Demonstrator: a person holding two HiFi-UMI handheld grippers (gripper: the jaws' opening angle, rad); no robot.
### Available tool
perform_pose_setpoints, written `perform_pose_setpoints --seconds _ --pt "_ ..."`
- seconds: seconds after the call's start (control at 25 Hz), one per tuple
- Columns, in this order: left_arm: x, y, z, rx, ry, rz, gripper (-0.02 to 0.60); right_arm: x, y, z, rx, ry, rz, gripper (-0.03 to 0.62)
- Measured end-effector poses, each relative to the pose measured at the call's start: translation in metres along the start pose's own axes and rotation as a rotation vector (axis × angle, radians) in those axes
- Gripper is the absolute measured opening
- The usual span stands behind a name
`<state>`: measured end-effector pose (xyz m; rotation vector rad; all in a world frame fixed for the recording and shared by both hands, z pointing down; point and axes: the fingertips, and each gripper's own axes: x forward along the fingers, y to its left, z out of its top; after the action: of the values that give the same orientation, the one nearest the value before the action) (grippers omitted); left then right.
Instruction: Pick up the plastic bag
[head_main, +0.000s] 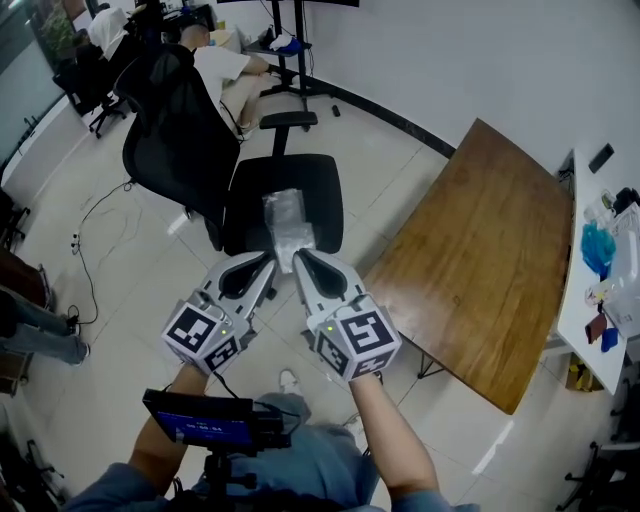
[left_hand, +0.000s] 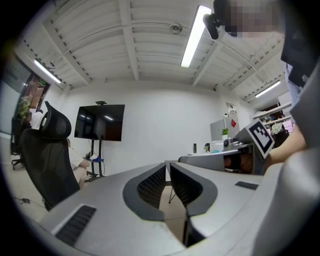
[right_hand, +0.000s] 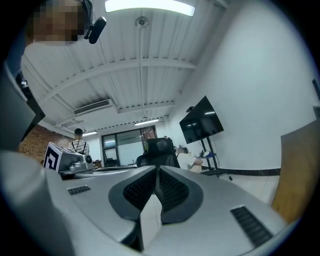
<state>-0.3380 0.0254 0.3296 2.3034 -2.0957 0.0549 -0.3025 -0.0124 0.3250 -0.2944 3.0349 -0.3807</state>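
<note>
Office chair (head_main: 322, 190), black, stands left of centre on the pale floor. The left gripper (head_main: 271, 260) is held level near the person and points at the seat. In the left gripper view its jaws (left_hand: 167, 164) stand a narrow slit apart with nothing between them. The plastic bag (head_main: 285, 222), clear and crumpled, lies on the seat, its near end just beyond the two grippers' tips; contact cannot be told. The right gripper (head_main: 299, 256) sits just beside the left one. Its own view shows the tips (right_hand: 156, 169) meeting, empty. A wooden table (head_main: 480, 260) stands at right.
</note>
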Motion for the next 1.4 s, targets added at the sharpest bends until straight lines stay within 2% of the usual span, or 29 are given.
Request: perform_pose_setpoints --seconds 0.44,0.52,0.64,0.92,1.0,1.08,1.32,1.4 --pt "0.037 0.039 -0.051 -0.050 0.026 -0.052 0.060 0.037 -0.043 -0.066 0.172 -0.023 -0.136 0.034" --pt "0.043 0.045 -0.064 -0.061 0.045 -0.066 0.060 0.043 -0.052 -0.082 0.205 -0.016 -0.159 0.076" --pt "0.051 0.052 -0.085 -0.059 0.072 -0.089 0.060 0.052 -0.065 -0.107 0.240 -0.005 -0.186 0.086" --pt "0.068 0.068 -0.138 -0.097 0.130 -0.109 0.060 0.060 -0.098 -0.176 0.377 -0.034 -0.282 0.086" --pt "0.072 0.075 -0.150 -0.110 0.140 -0.102 0.060 0.063 -0.105 -0.201 0.412 -0.012 -0.298 0.095" --pt "0.075 0.082 -0.162 -0.132 0.155 -0.095 0.060 0.065 -0.110 -0.227 0.449 0.017 -0.312 0.144" --pt "0.079 0.091 -0.195 -0.150 0.191 -0.105 0.060 0.055 -0.133 -0.290 0.555 0.047 -0.416 0.144" --pt "0.082 0.091 -0.208 -0.160 0.201 -0.110 0.060 0.053 -0.140 -0.309 0.585 0.061 -0.448 0.164"
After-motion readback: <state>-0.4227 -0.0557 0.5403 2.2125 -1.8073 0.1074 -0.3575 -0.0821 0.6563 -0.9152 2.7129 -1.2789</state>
